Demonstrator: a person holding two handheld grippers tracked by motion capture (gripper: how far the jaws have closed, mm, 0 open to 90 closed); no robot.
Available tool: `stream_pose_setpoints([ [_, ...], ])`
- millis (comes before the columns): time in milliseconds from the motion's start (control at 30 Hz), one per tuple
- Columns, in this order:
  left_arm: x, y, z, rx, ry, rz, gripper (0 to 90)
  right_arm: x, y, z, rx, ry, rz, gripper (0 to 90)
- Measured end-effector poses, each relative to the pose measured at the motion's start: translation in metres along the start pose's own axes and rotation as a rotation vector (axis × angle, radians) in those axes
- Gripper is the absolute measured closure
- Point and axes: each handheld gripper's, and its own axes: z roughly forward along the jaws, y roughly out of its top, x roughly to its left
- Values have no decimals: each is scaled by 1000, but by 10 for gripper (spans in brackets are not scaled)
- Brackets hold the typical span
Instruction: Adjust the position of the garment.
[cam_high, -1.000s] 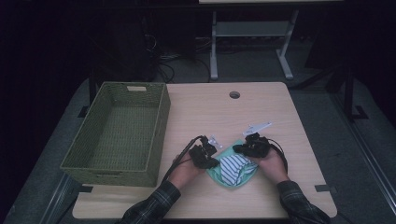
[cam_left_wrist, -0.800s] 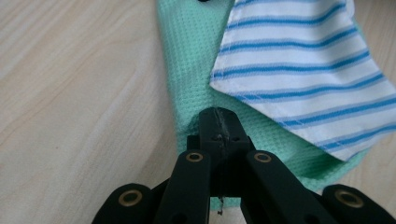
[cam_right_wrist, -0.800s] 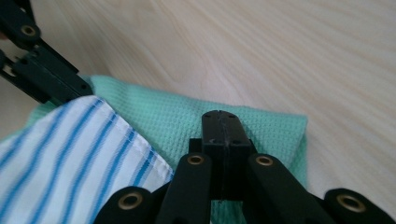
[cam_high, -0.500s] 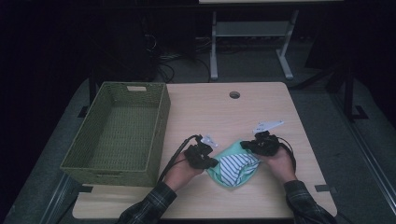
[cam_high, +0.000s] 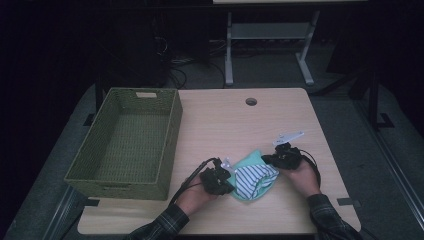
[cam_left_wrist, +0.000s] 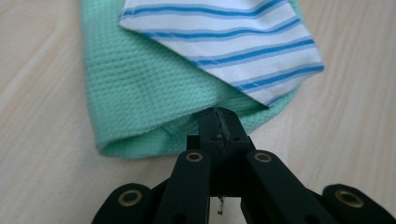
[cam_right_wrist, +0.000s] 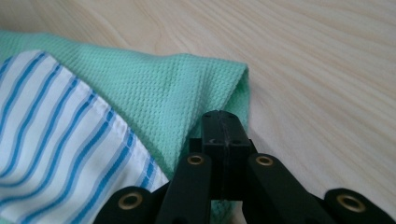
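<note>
Wicker basket (cam_high: 125, 142) sits on the table's (cam_high: 225, 120) left half with nothing inside it. Right of it, near the table's near edge, lies a mint-green cloth (cam_left_wrist: 140, 88) folded over a blue-striped white cloth (cam_left_wrist: 233, 42). Left gripper (cam_high: 216, 180) holds the green cloth's left edge — jaws pressed together on a fold. Right gripper (cam_high: 285, 157) pinches its right corner, jaws likewise closed on fabric.
</note>
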Motion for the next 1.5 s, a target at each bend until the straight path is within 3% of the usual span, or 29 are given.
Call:
stream_pose_setpoints([
  [233,17,1,-2,-10,44,-24,896,0,-9,-11,20,-12,-3,899],
  [467,35,9,1,-18,91,-50,895,9,-17,-17,40,-6,-18,899],
  [633,51,16,4,-37,94,-79,895,17,-23,-22,54,6,-37,899],
  [733,56,18,5,-42,86,-93,895,22,-28,-25,54,32,-24,899],
  [967,68,29,11,-61,82,-97,895,33,-31,-27,59,53,-56,899],
  [1233,85,40,19,-92,64,-120,896,57,-29,-22,62,110,-92,899],
  [1267,86,40,20,-104,63,-137,896,59,-28,-21,62,115,-102,899],
  [1300,88,40,18,-95,64,-123,896,62,-27,-20,68,119,-107,899],
  [1367,89,39,16,-109,65,-138,896,64,-26,-20,66,127,-116,899],
  [1500,90,36,5,-105,71,-131,870,60,-24,-29,26,122,-111,877],
])
